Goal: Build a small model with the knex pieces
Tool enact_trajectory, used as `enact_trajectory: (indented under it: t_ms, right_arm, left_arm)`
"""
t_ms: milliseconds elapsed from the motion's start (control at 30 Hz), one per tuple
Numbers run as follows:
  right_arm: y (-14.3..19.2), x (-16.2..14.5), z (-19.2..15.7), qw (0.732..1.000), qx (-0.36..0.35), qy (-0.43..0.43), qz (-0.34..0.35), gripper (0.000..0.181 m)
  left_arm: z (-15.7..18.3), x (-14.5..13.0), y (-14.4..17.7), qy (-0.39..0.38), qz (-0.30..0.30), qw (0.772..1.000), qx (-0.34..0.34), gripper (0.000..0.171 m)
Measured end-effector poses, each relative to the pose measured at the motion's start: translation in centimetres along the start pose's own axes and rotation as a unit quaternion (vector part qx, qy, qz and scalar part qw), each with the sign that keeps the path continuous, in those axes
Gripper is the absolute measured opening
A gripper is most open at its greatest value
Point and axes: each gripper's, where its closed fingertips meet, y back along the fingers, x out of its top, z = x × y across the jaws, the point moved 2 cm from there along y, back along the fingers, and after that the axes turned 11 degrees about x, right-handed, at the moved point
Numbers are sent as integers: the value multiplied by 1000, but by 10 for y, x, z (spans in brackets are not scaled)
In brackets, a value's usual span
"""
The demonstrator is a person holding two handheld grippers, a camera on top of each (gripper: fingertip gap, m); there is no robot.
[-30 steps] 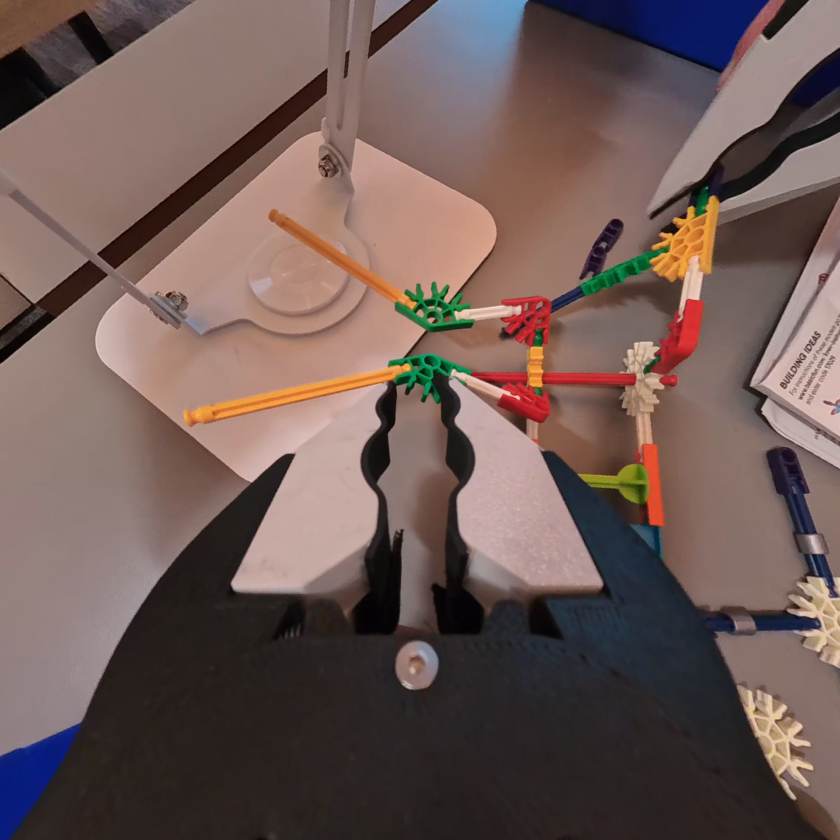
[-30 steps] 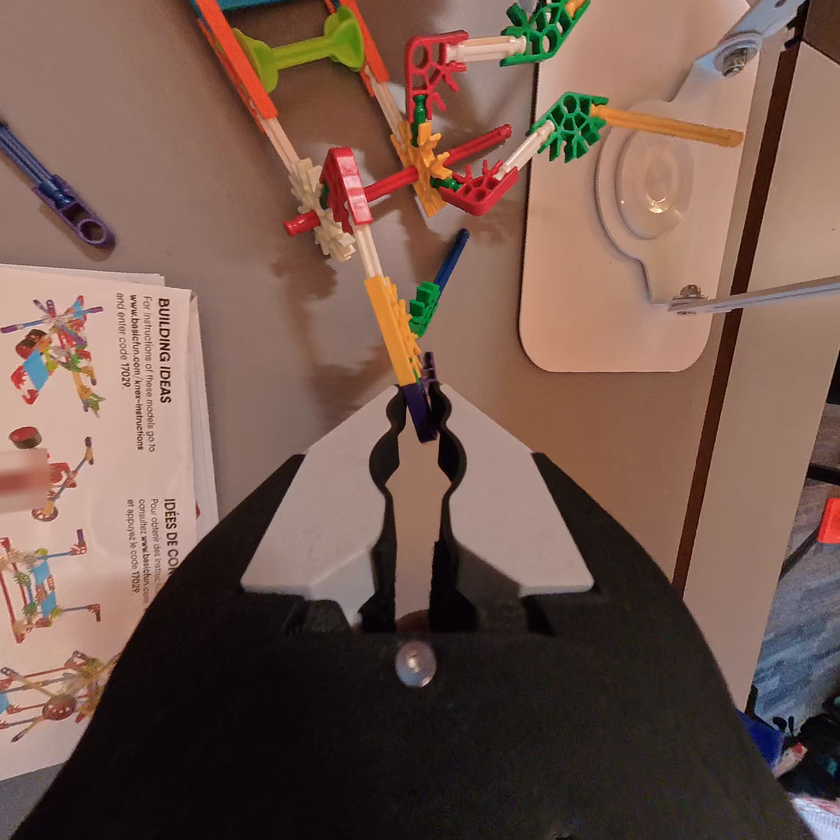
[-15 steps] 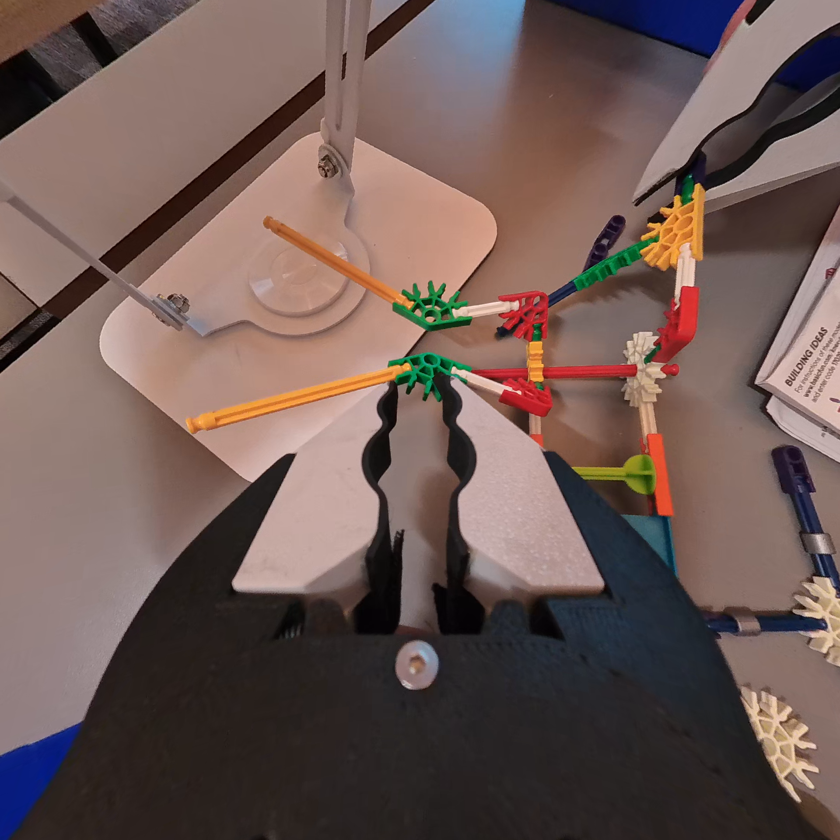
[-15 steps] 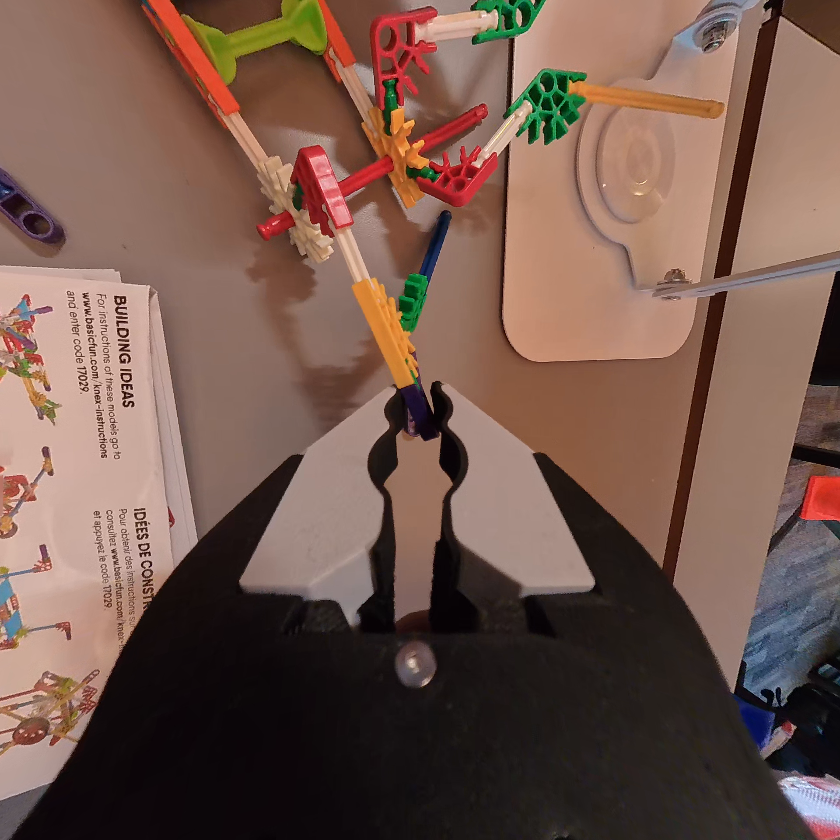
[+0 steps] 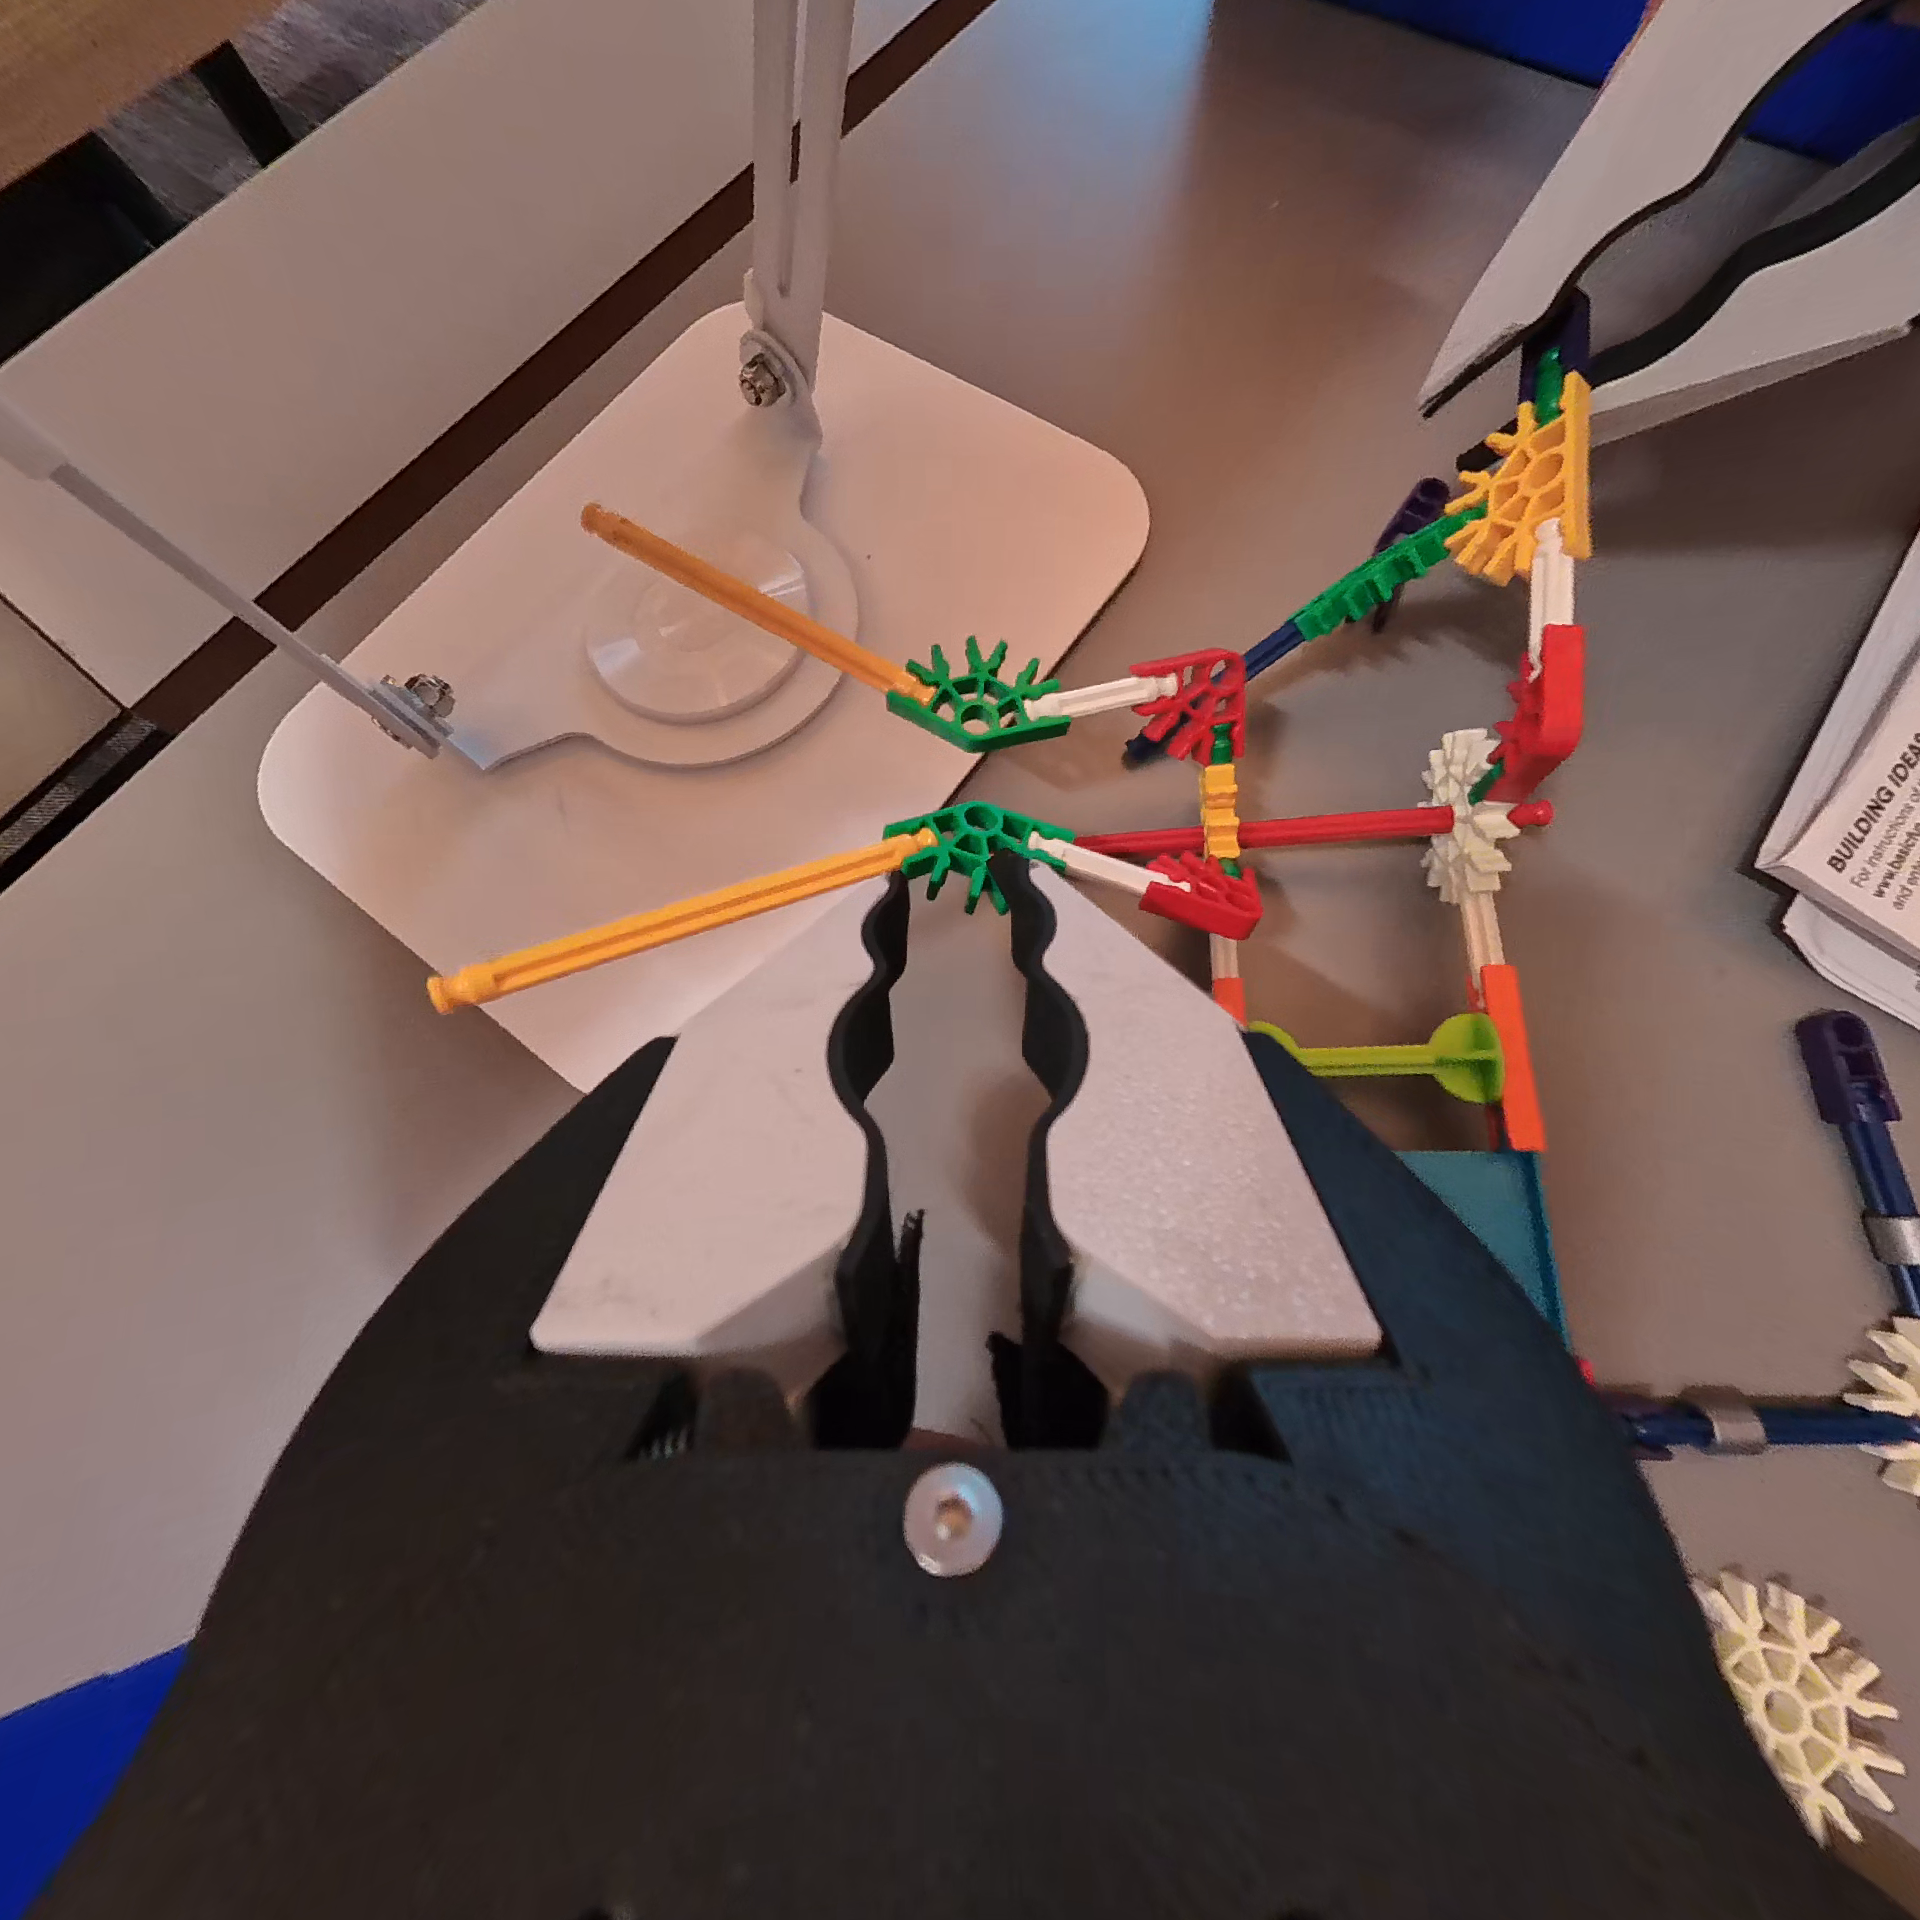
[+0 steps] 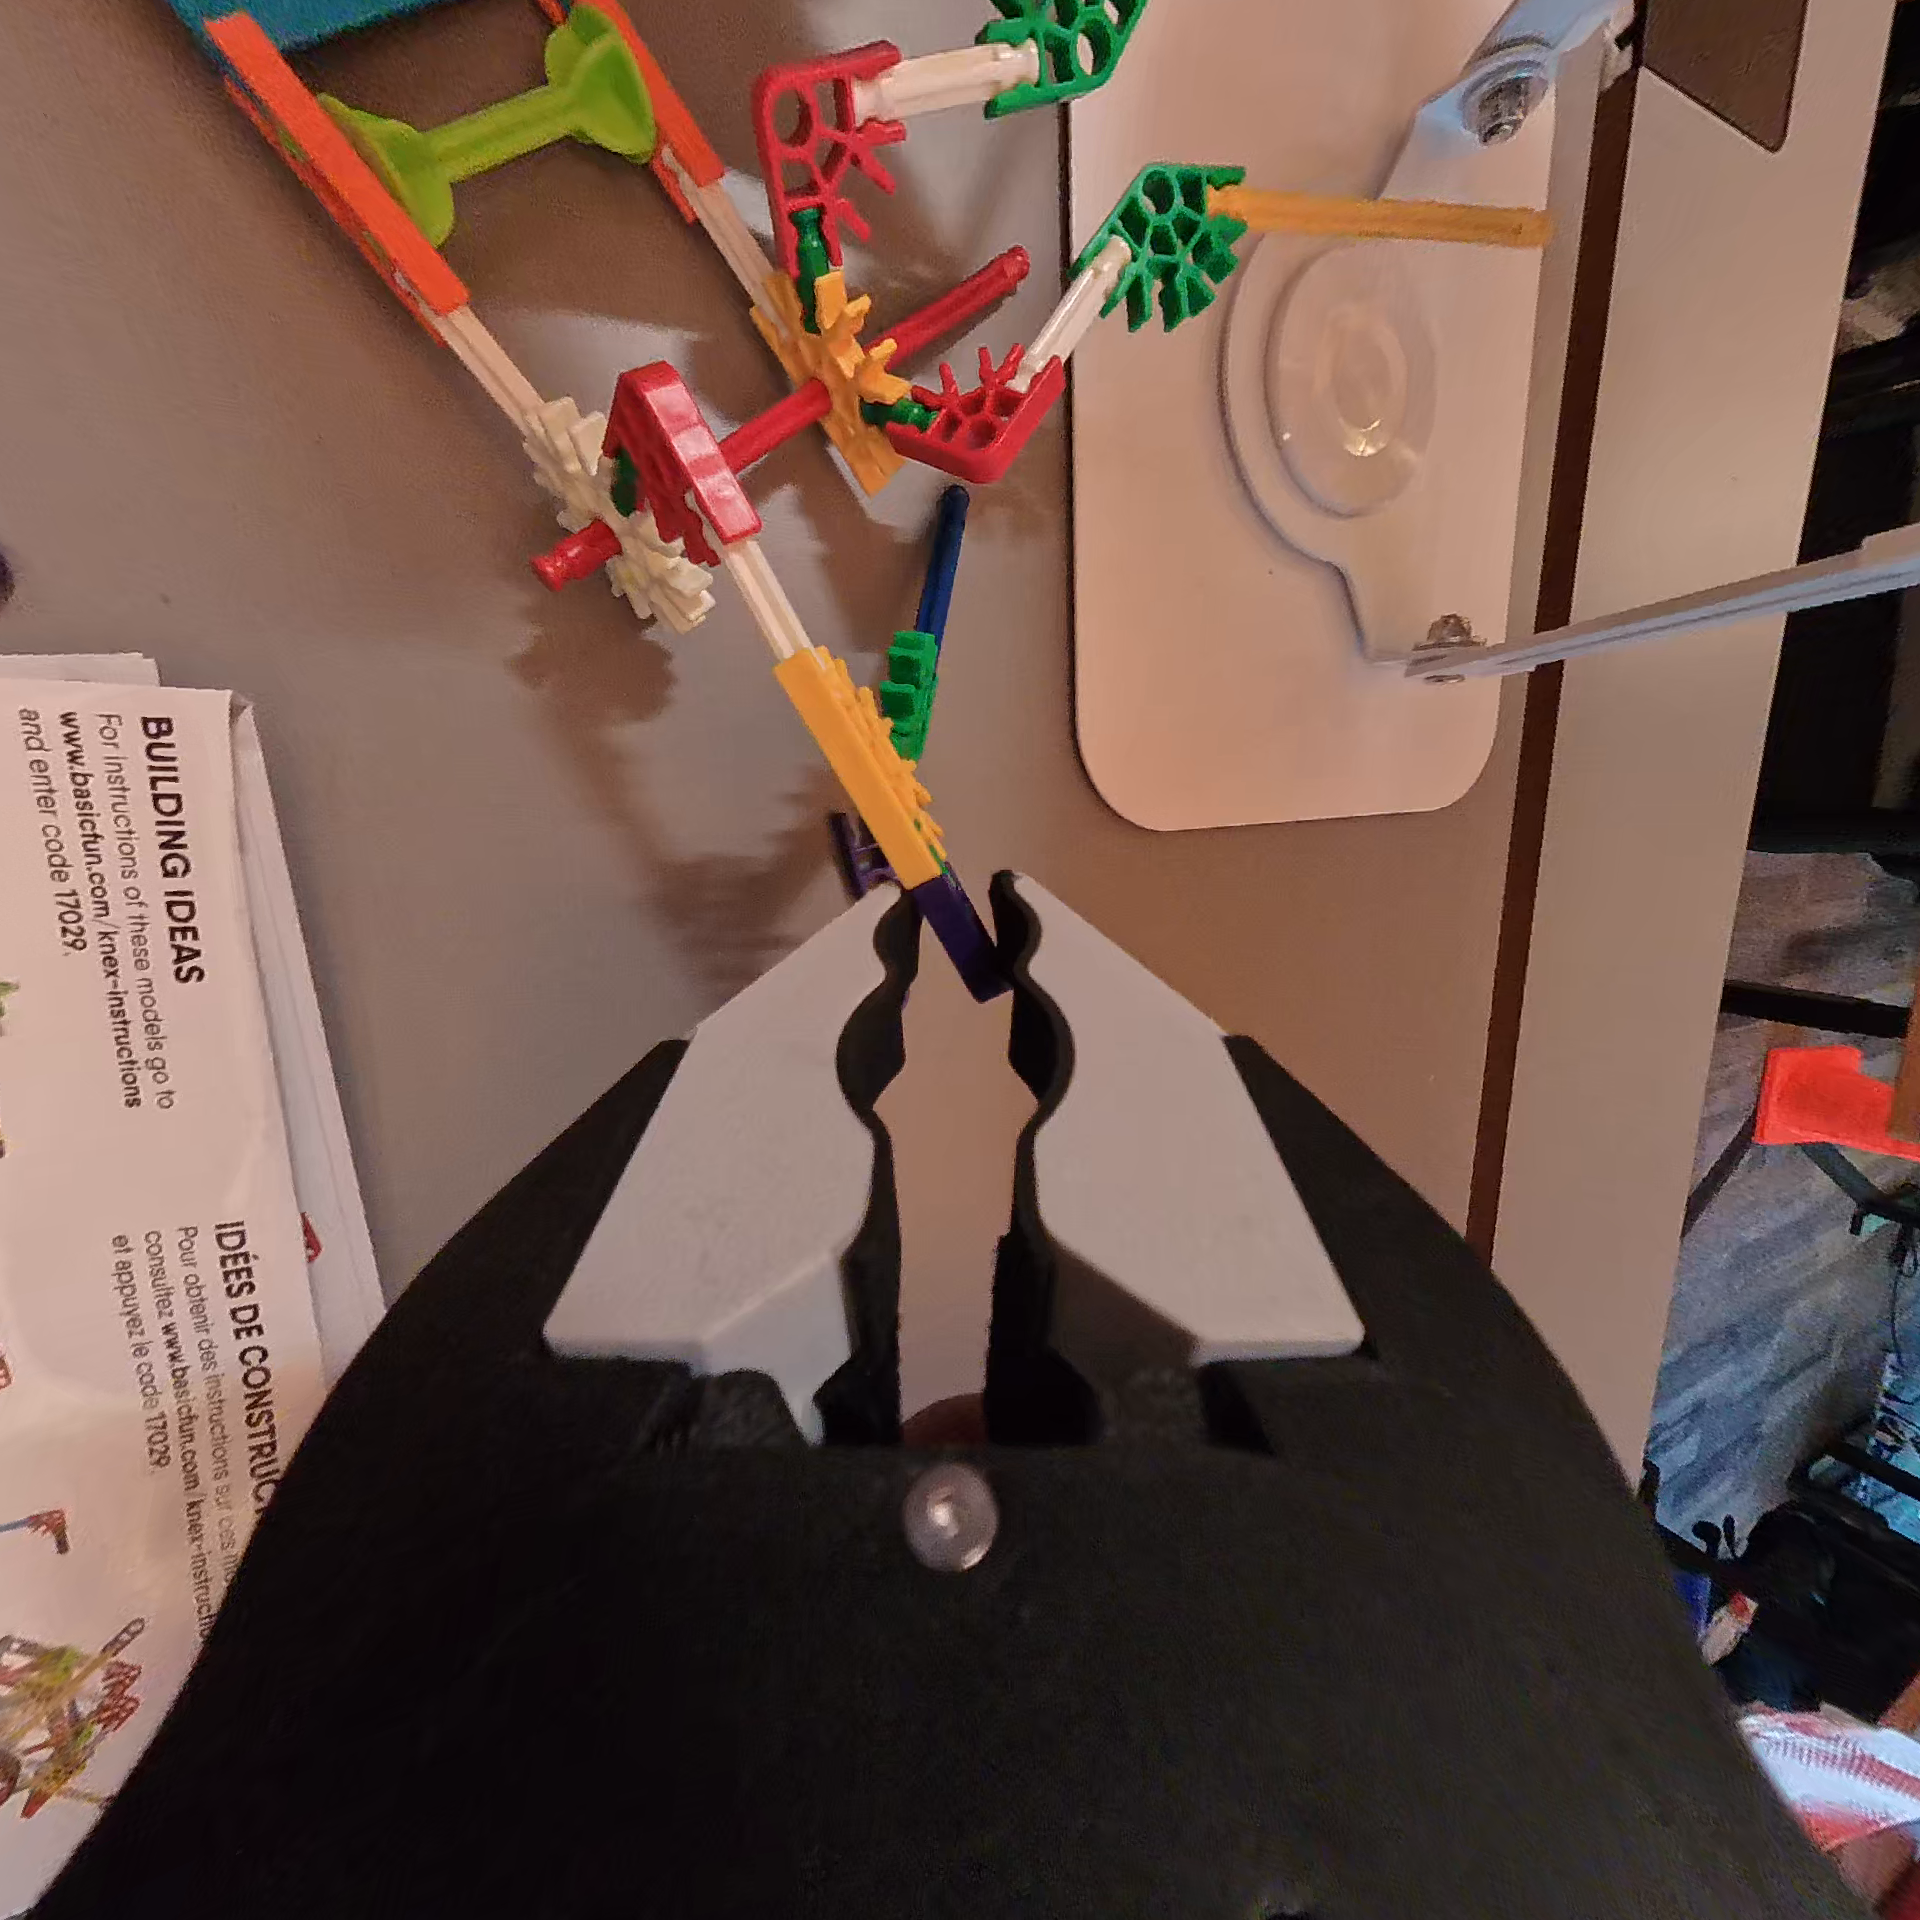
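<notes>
So the left gripper [image 5: 961, 894] has its jaws clenched on the near green fan-shaped plastic connector [image 5: 971, 844], at 12 o'clock from the camera. That connector carries a long yellow-orange plastic rod [image 5: 665, 925] sticking out toward 9 o'clock and a short white rod toward 3.

It's one corner of a multicoloured rod-and-connector toy frame [image 5: 1351, 831]: red corner pieces, a red axle through a white snowflake wheel, orange bars with a lime spool lower down. A second green connector and yellow rod hang over the white rounded stand base [image 5: 997, 499] at 11 o'clock.

The right gripper [image 6: 956, 914] is clamped on a dark purple clip piece [image 6: 966, 940] at the far tip of the frame, just below a yellow fan connector [image 6: 857, 758].

Open grey tabletop [image 5: 1195, 260] lies beyond at 12 to 1 o'clock. Loose white snowflake connectors [image 5: 1787, 1704] and blue rods sit at 4 o'clock, and a printed instruction booklet [image 6: 135, 1091] lies at 9 o'clock in the right wrist view.
</notes>
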Motion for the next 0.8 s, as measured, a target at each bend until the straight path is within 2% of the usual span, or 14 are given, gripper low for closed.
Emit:
enact_trajectory:
  t_ms: [800]
  right_arm:
    - [0,-9,8,1000,-13,-15,-14,12]
  left_arm:
    - [-1,0,4,-15,-2,1000,2,13]
